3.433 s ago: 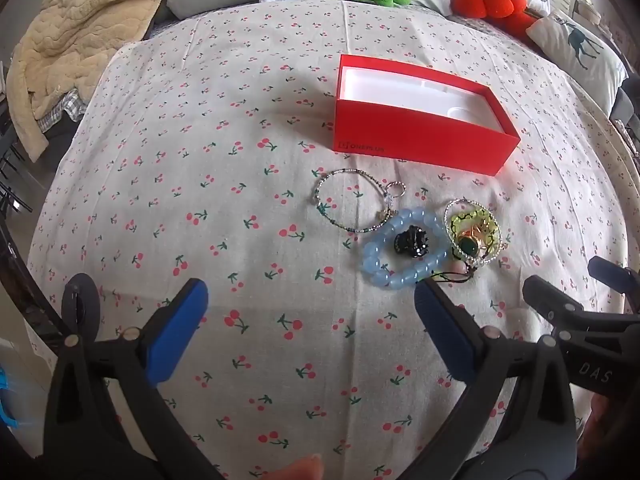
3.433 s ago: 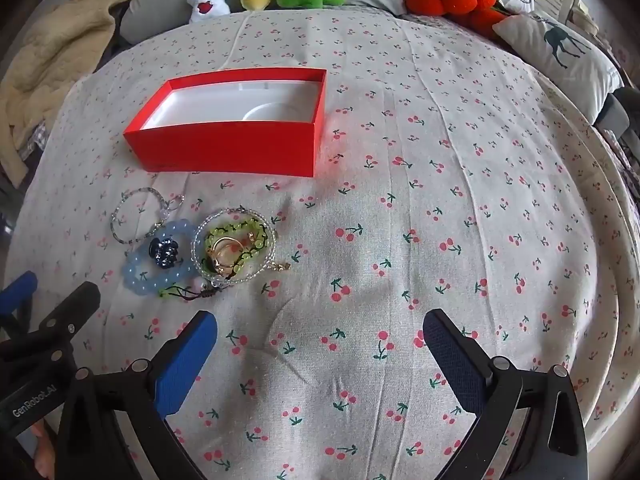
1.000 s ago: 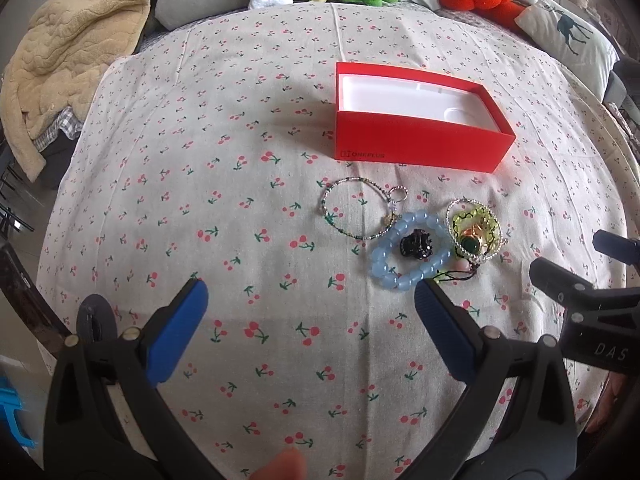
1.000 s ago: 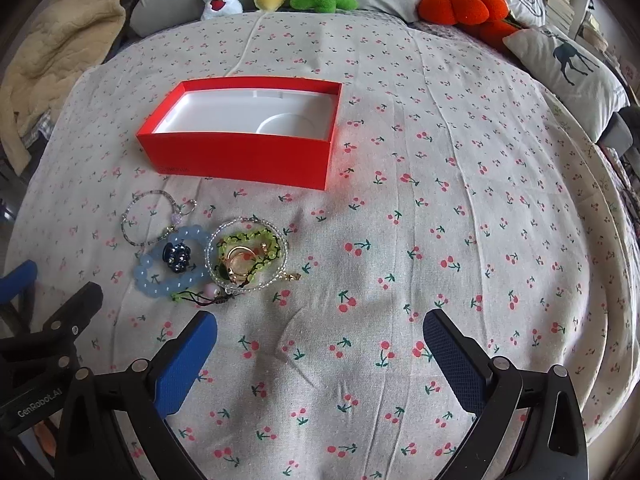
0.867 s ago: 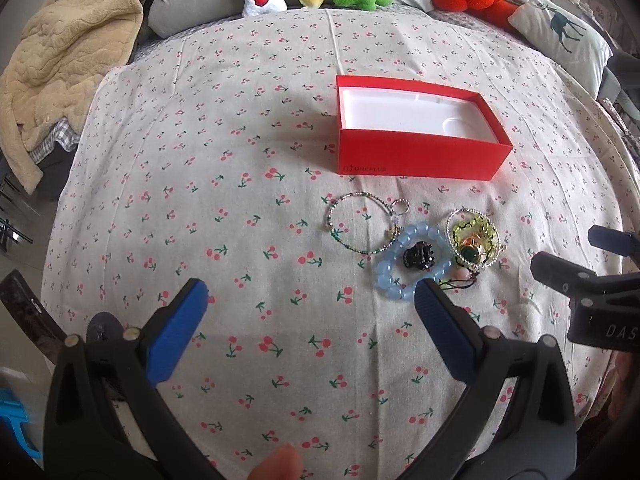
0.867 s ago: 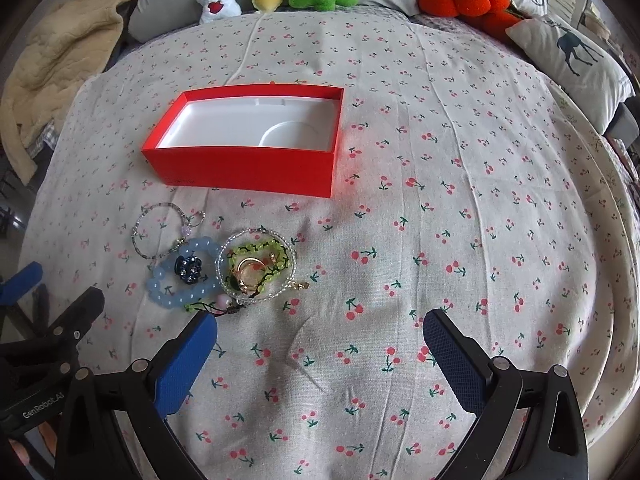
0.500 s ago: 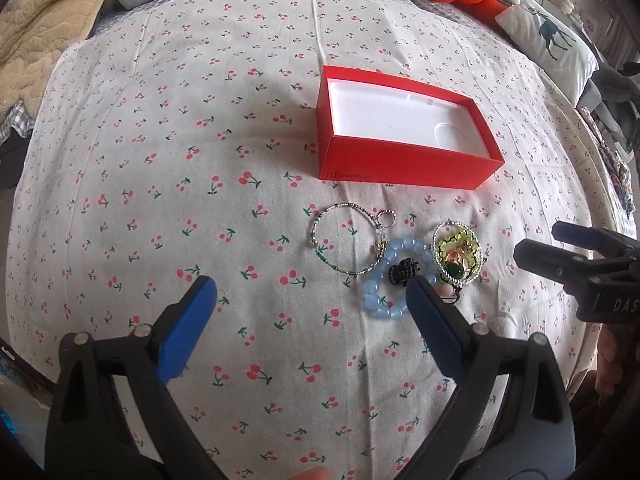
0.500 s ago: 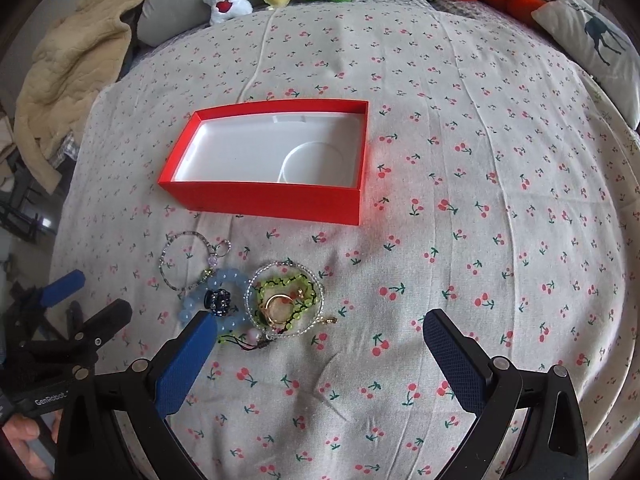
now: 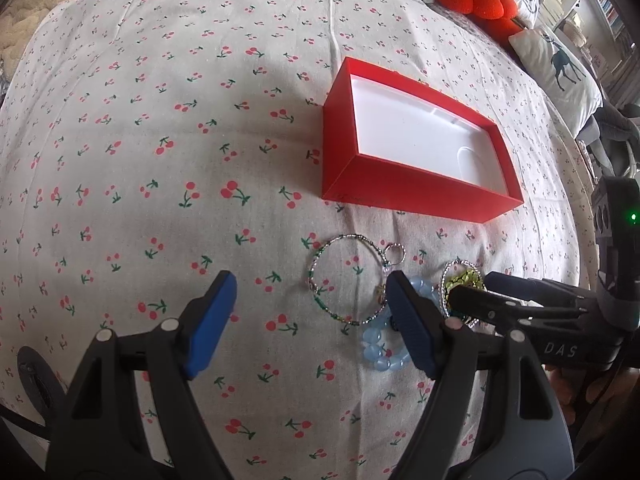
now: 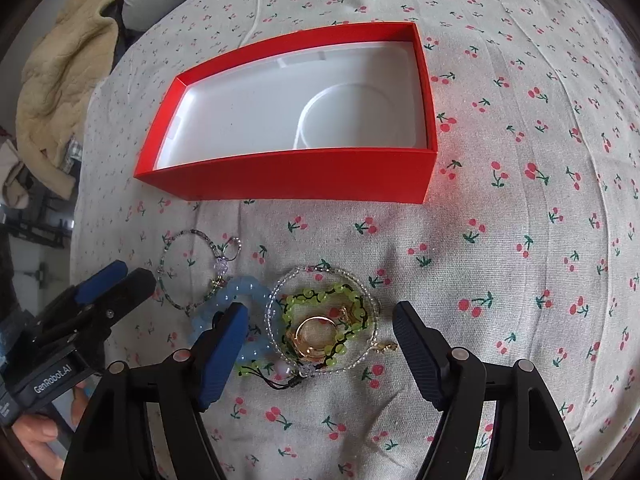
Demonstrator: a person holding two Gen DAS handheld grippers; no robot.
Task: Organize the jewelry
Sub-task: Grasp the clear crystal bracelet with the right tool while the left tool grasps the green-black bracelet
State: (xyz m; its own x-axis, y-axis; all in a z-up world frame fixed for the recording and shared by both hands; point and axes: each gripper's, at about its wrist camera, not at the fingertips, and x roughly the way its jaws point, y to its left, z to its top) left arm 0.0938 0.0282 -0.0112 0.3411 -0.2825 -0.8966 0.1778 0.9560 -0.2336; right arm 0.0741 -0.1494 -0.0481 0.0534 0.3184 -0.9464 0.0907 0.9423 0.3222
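An open red box (image 9: 416, 148) with a white lining lies on the cherry-print cloth; it also shows in the right wrist view (image 10: 296, 120). In front of it lies a cluster of jewelry: a thin beaded bracelet (image 9: 344, 280) (image 10: 176, 276), a blue bead bracelet (image 9: 380, 348) (image 10: 248, 296), a clear bead bracelet (image 10: 324, 320) ringing a green bead bracelet (image 10: 320, 300) and a gold ring (image 10: 316, 336). My left gripper (image 9: 312, 320) is open, low over the thin bracelet. My right gripper (image 10: 320, 344) is open, low around the green and clear bracelets.
Plush toys (image 9: 472, 0) and a deer-print pillow (image 9: 560, 68) line the far edge of the bed. A beige blanket (image 10: 60, 92) hangs off the left side. The cherry cloth (image 10: 540, 200) stretches right of the box.
Both grippers have moved forward and down toward the jewelry cluster, which now looks much larger. The jewelry and box have not moved.
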